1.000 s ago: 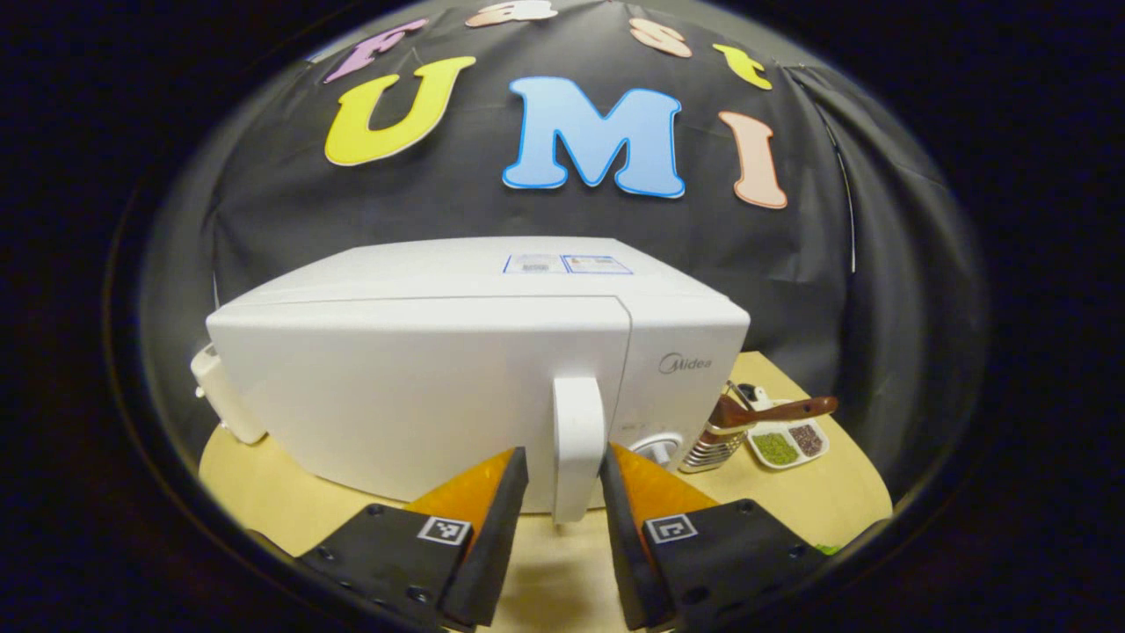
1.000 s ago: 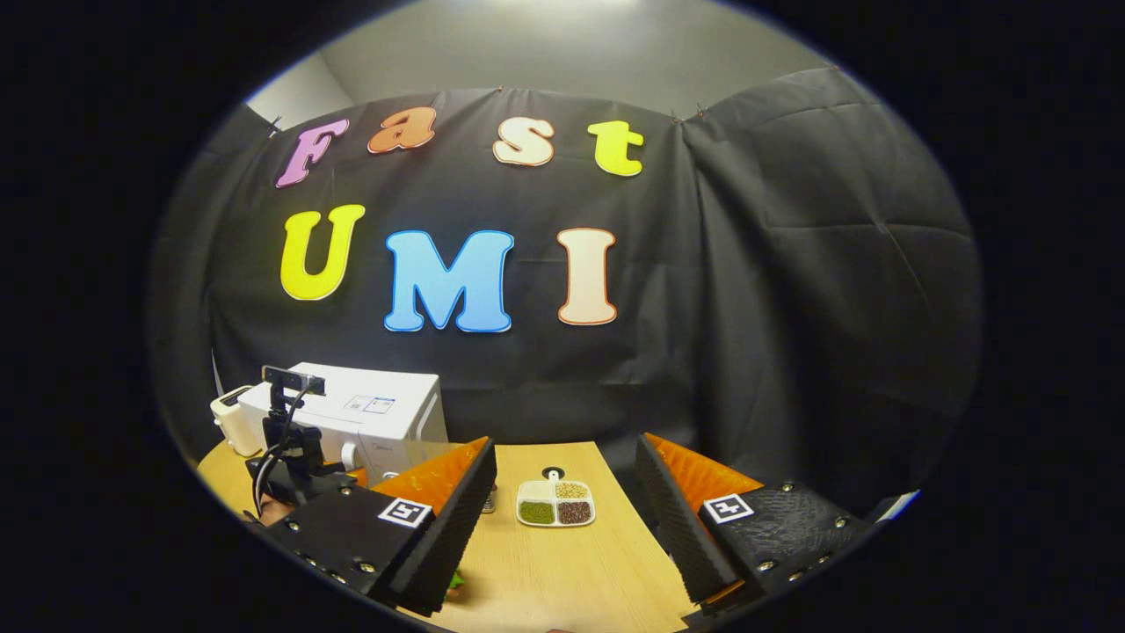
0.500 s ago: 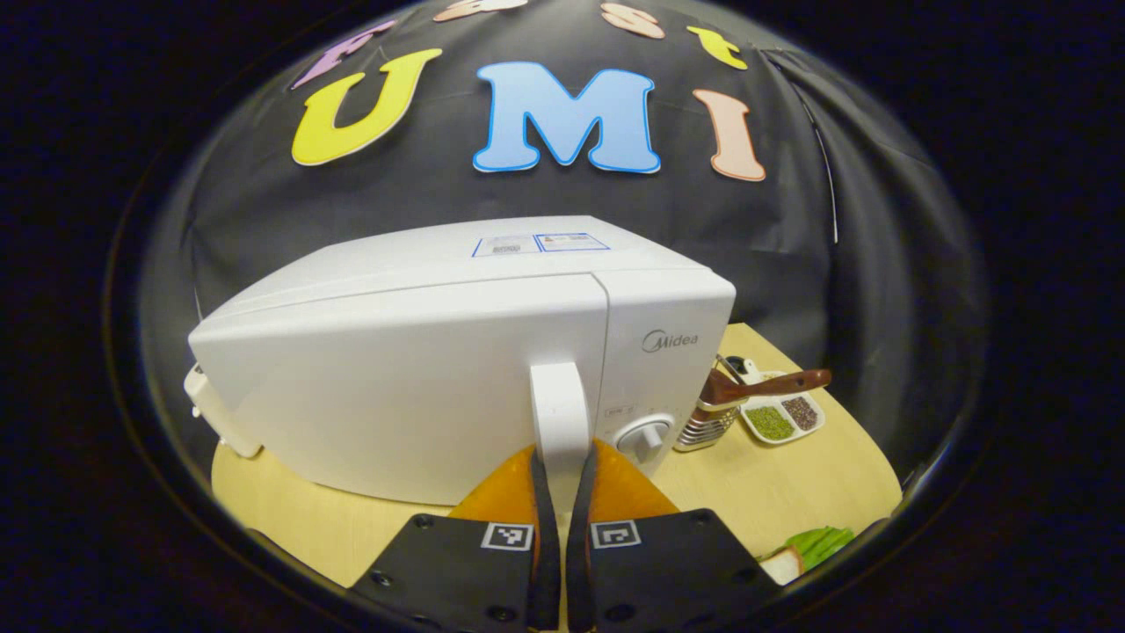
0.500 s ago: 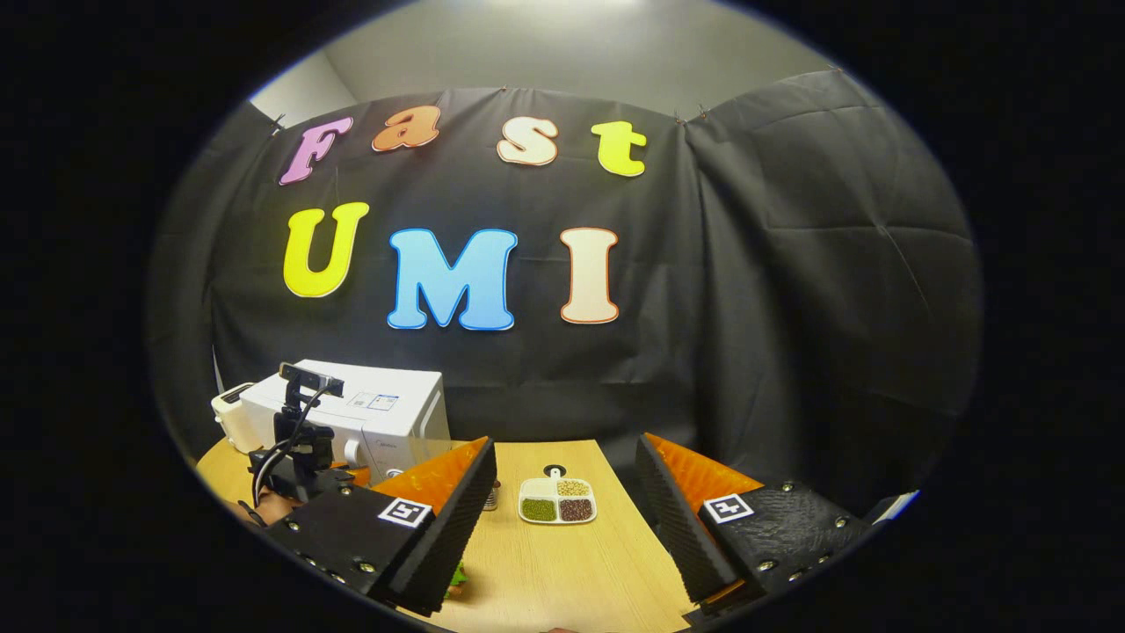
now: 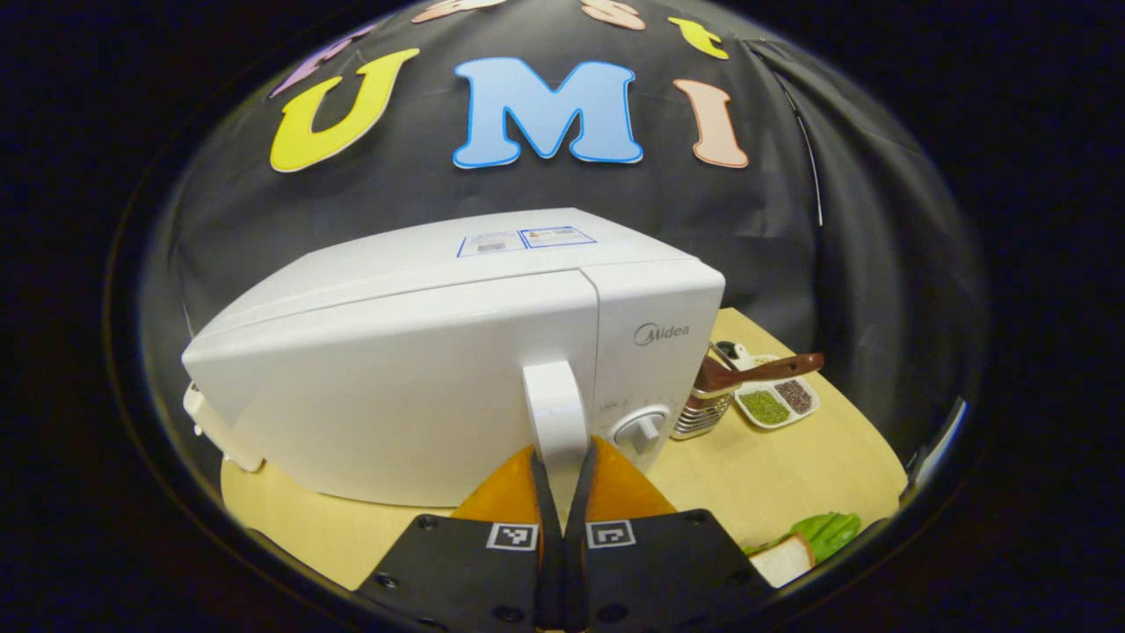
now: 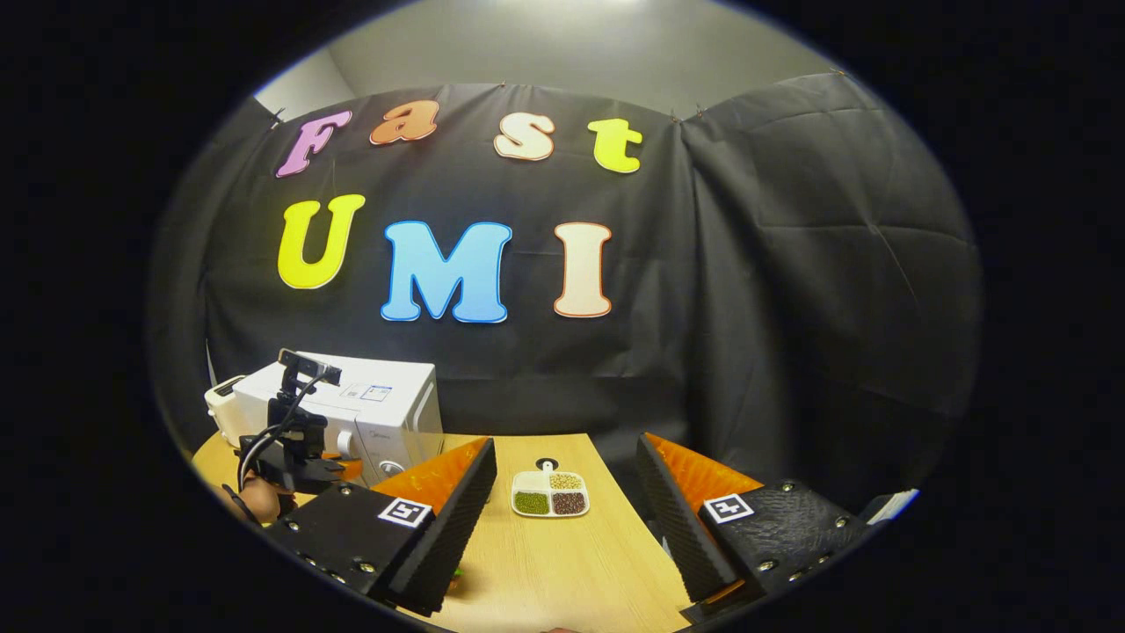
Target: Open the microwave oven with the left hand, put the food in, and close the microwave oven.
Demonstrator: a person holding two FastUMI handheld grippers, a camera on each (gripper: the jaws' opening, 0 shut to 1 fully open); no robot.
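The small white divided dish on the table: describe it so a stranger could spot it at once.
Start at the white box-shaped microwave oven on the pale wooden table. To its right, past a ribbed metal holder, lies the small white divided dish. Its compartments of green, brown and pale grains set it apart.

Black cloth wall [image 6: 791, 290] drapes the booth, creased at 3 o'clock; grey wall [image 6: 562, 53] above at 12; pale wooden table [image 6: 571, 563] at 6.
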